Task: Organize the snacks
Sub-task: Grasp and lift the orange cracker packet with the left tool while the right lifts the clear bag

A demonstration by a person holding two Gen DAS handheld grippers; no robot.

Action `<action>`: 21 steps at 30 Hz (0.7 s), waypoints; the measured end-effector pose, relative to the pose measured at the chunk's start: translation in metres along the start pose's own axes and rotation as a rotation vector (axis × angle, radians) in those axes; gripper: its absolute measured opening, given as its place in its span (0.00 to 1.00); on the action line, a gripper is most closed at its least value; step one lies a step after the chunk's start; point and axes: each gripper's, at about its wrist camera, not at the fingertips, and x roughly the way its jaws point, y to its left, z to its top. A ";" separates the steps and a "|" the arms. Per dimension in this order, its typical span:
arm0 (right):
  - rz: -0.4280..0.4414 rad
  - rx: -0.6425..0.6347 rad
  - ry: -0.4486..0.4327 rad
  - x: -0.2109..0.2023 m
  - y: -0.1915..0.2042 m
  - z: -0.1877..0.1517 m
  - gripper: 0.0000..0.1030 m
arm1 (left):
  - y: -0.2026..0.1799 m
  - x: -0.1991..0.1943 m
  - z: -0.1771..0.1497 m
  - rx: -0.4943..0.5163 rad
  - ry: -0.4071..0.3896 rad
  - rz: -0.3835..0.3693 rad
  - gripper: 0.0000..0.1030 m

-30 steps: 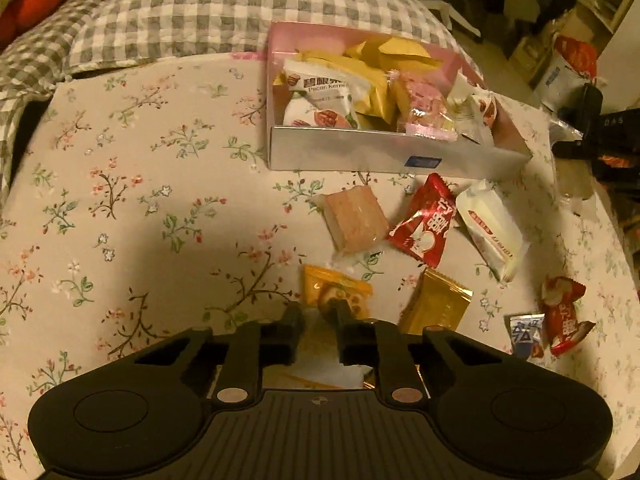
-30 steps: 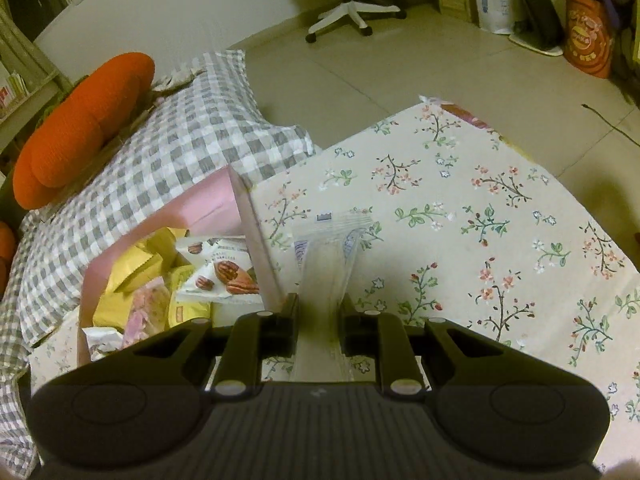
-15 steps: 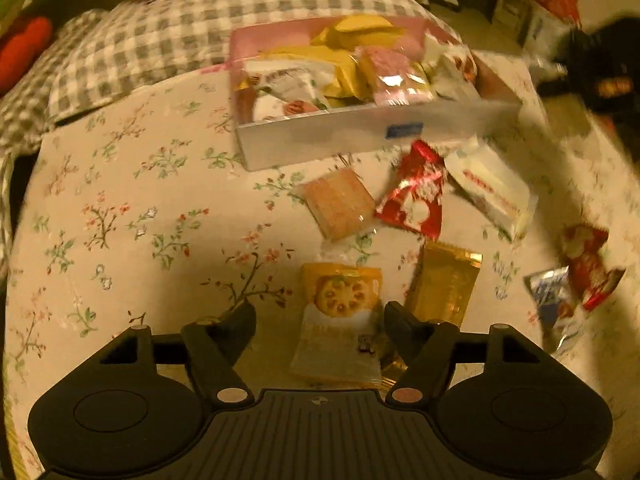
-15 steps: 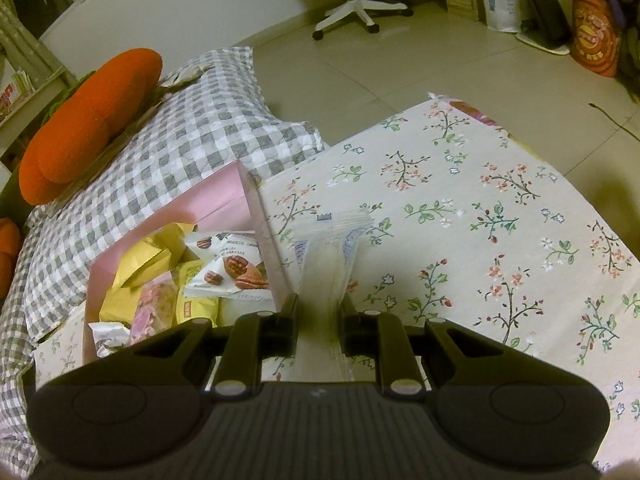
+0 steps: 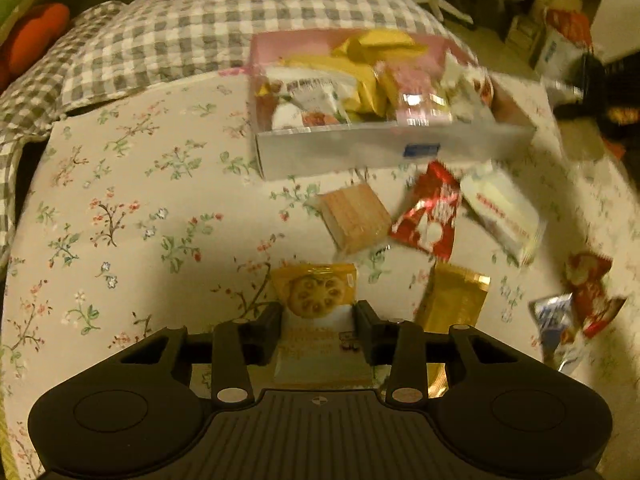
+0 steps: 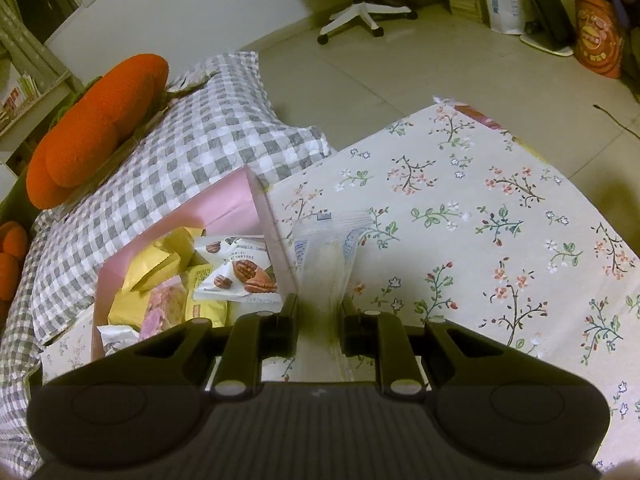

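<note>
Packet handling: the biscuit packet (image 5: 316, 320) lies flat on the floral worktop (image 5: 120, 216), near of the snack box (image 5: 384, 152), long axis running near to far, biscuit picture at the far end. Left tongs (image 5: 318, 320) have just been closing, narrow, pads against its side edges. Judged light, crinkly, contents breakable; grip gently mid-length. Right tongs (image 6: 320, 312) clamp a clear wrapper (image 6: 326, 256) beside the box.

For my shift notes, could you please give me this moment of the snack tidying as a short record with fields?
surface: floral tablecloth
container: pink-lined cardboard box, holding yellow and pink packets
left gripper: jaws have just been closing around the yellow cookie packet; it lies between them
right gripper: shut on a clear plastic wrapper, beside the box
loose nearby: red foil packet, gold foil packet, white packet
</note>
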 end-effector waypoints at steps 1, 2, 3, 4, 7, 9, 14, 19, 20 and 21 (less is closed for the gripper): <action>0.001 0.003 -0.002 0.000 0.000 0.000 0.16 | 0.002 -0.003 0.001 -0.010 -0.012 -0.004 0.36; 0.001 0.004 -0.004 -0.001 -0.001 0.000 0.16 | 0.004 -0.005 0.002 -0.018 -0.023 -0.010 0.36; 0.002 0.005 -0.006 -0.001 -0.001 0.001 0.16 | 0.006 -0.008 0.004 -0.031 -0.037 -0.018 0.36; 0.003 0.008 -0.007 -0.001 -0.001 0.001 0.16 | 0.009 -0.011 0.006 -0.043 -0.049 -0.023 0.36; 0.009 0.014 -0.011 -0.003 -0.002 0.001 0.16 | 0.018 -0.021 0.013 -0.083 -0.083 -0.034 0.36; 0.019 0.016 -0.017 -0.004 -0.002 0.002 0.16 | 0.024 -0.026 0.018 -0.109 -0.108 -0.046 0.36; 0.051 -0.003 -0.030 -0.004 0.004 0.001 0.16 | 0.034 -0.032 0.031 -0.151 -0.157 -0.065 0.36; 0.124 -0.027 -0.026 -0.001 0.015 0.001 0.16 | 0.036 -0.030 0.047 -0.173 -0.179 -0.104 0.36; 0.145 -0.033 -0.023 0.000 0.018 0.001 0.16 | 0.035 -0.029 0.051 -0.171 -0.189 -0.106 0.36; 0.160 -0.041 -0.022 0.001 0.021 0.001 0.16 | 0.034 -0.028 0.054 -0.164 -0.197 -0.105 0.36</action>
